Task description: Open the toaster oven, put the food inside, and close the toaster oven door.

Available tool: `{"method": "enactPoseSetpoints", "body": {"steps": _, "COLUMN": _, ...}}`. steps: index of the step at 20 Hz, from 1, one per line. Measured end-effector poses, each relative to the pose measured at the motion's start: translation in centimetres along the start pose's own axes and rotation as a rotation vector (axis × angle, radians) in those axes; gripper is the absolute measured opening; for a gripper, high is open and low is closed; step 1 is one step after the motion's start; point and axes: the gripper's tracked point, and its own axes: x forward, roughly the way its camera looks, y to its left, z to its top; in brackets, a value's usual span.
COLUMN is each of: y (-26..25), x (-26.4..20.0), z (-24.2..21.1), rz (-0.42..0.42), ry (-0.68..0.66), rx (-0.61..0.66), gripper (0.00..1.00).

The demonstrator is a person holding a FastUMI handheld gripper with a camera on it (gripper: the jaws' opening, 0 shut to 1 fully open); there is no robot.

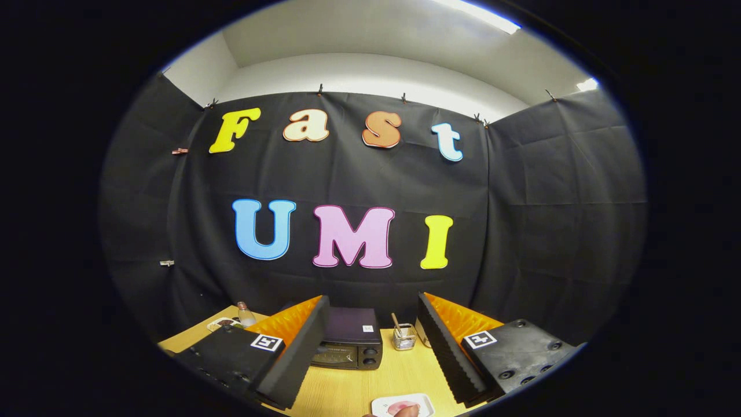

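A small dark toaster oven (350,345) stands on the wooden table (347,388) beyond the fingers, with its door shut. My gripper (370,324) is open, its two fingers spread wide to either side of the oven with nothing between them. Close below the fingers lies a white plate (403,405) with a pinkish piece of food (400,407) on it. A fingertip of a person's hand (408,412) touches the plate's near edge.
A small clear holder with sticks (403,337) stands just right of the oven. At the table's back left corner sit a small bottle (245,315) and a flat tray (223,324). Black cloth walls close in the table on three sides.
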Motion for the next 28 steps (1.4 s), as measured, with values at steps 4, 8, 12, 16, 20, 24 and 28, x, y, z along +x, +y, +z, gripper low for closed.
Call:
{"method": "enactPoseSetpoints", "body": {"steps": 4, "y": -0.1, "x": 0.2, "z": -0.2, "rz": 0.000, "ry": 0.007, "rx": -0.001, "gripper": 0.97}}
{"method": "enactPoseSetpoints", "body": {"steps": 8, "y": 0.3, "x": 0.0, "z": -0.3, "rz": 0.009, "ry": 0.009, "rx": 0.000, "gripper": 0.97}}
{"method": "enactPoseSetpoints", "body": {"steps": 12, "y": 0.7, "x": 0.1, "z": -0.4, "rz": 0.017, "ry": 0.008, "rx": -0.002, "gripper": 0.97}}
{"method": "enactPoseSetpoints", "body": {"steps": 16, "y": 1.8, "x": 0.0, "z": -1.2, "rz": 0.035, "ry": 0.022, "rx": 0.003, "gripper": 0.97}}
{"method": "enactPoseSetpoints", "body": {"steps": 20, "y": 4.4, "x": 0.4, "z": -2.7, "rz": 0.067, "ry": 0.045, "rx": 0.003, "gripper": 0.97}}
{"method": "enactPoseSetpoints", "body": {"steps": 24, "y": 7.6, "x": 1.7, "z": -5.5, "rz": 0.092, "ry": 0.100, "rx": 0.023, "gripper": 0.97}}
{"method": "enactPoseSetpoints", "body": {"steps": 28, "y": 10.9, "x": 4.2, "z": -10.5, "rz": 0.109, "ry": 0.210, "rx": 0.078, "gripper": 0.98}}
